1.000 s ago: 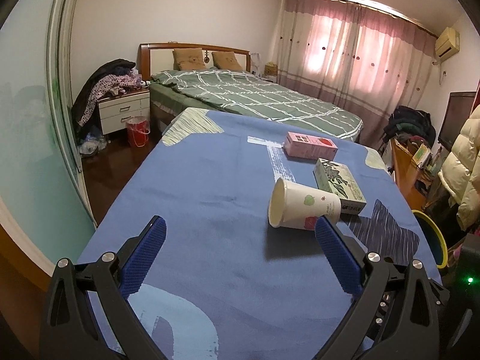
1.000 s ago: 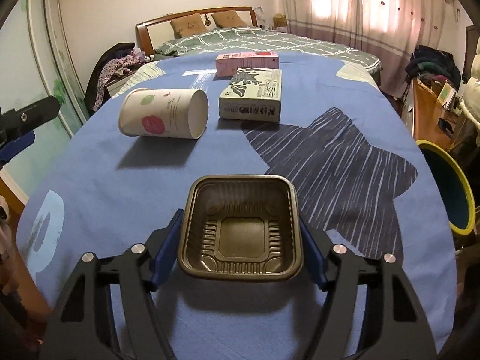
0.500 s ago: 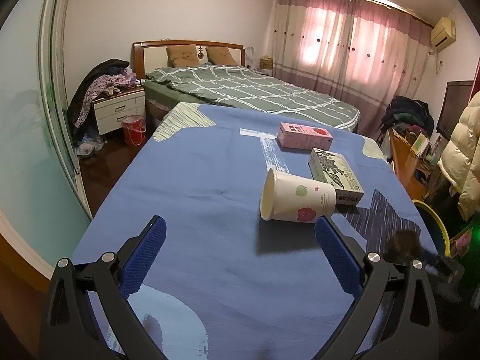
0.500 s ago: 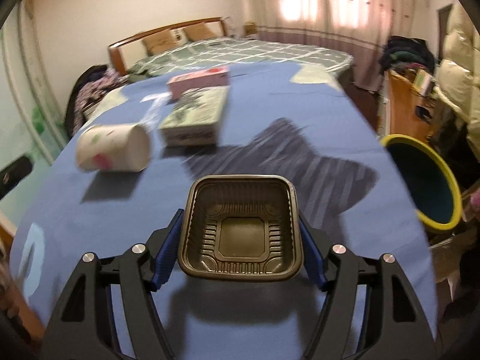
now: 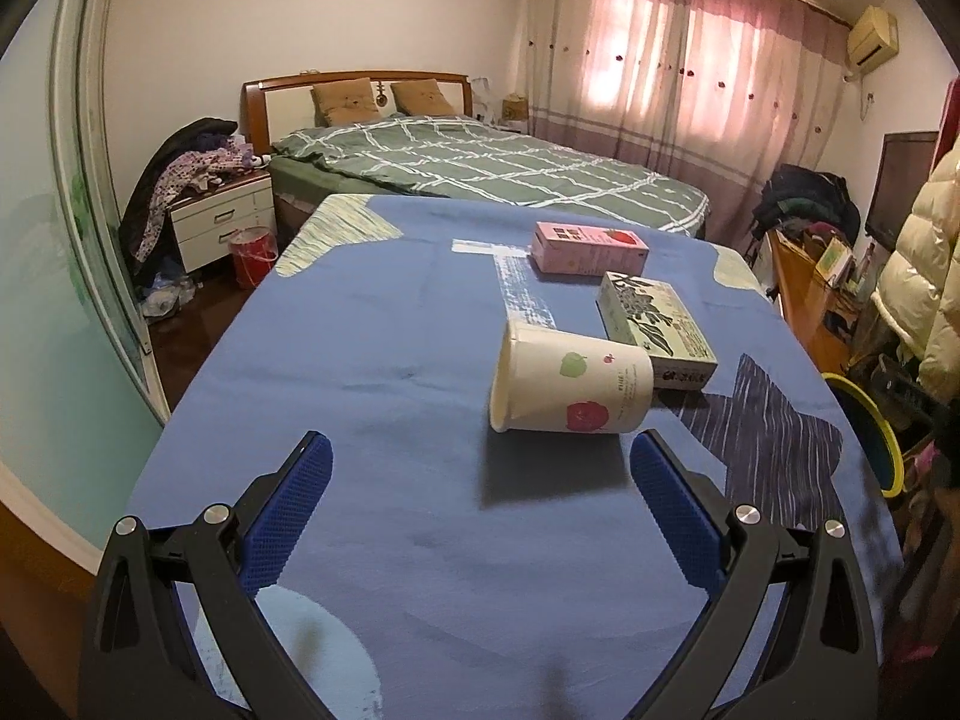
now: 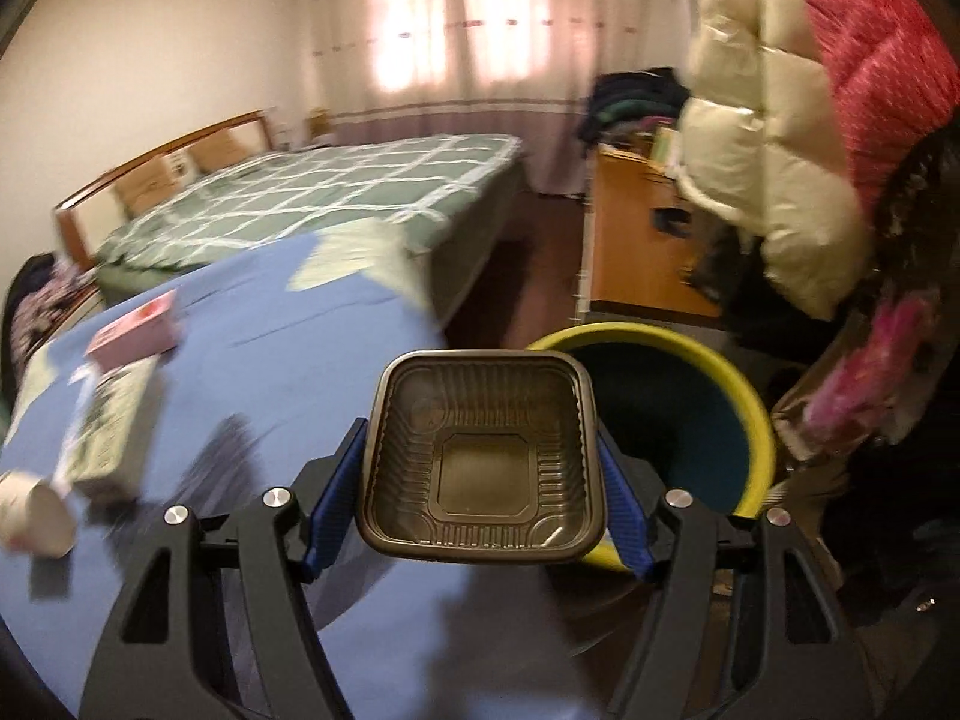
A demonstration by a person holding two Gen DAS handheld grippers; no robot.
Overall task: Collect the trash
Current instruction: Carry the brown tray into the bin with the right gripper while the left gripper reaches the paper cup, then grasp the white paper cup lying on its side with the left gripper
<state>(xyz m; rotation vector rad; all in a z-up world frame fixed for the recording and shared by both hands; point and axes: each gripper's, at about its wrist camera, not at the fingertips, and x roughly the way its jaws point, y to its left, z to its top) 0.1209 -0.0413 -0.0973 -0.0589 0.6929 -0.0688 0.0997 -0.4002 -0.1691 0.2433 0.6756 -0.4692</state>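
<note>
Brown plastic tray (image 6: 483,450) sits clamped between the blue pads (image 6: 333,507) of the right gripper (image 6: 480,504), one pad pressed on each side wall, its open side facing the camera. Just behind the tray is the bin (image 6: 753,420), yellow-rimmed with a dark teal inside, standing on the floor beside the table's edge. The tray's far edge overlaps the bin's rim in this view; whether it is over the opening cannot be told. The right wrist picture is smeared with blur.

Over on the left, the left gripper (image 5: 480,498) hangs above the blue cloth (image 5: 360,330) with its jaws spread wide and nothing between them. Just ahead of it lies the paper cup (image 5: 570,387) on its side, mouth turned to the left, apple prints on its wall. Touching the cup's base end, or very nearly, is the green box (image 5: 657,330), lying flat. Beyond that, the pink carton (image 5: 591,248), also flat, near the table's far edge.

Past the table: a bed (image 5: 480,174) with a green checked quilt, pink curtains (image 5: 678,60) lit from behind, a cream puffer coat (image 6: 762,180) hanging at the right.
</note>
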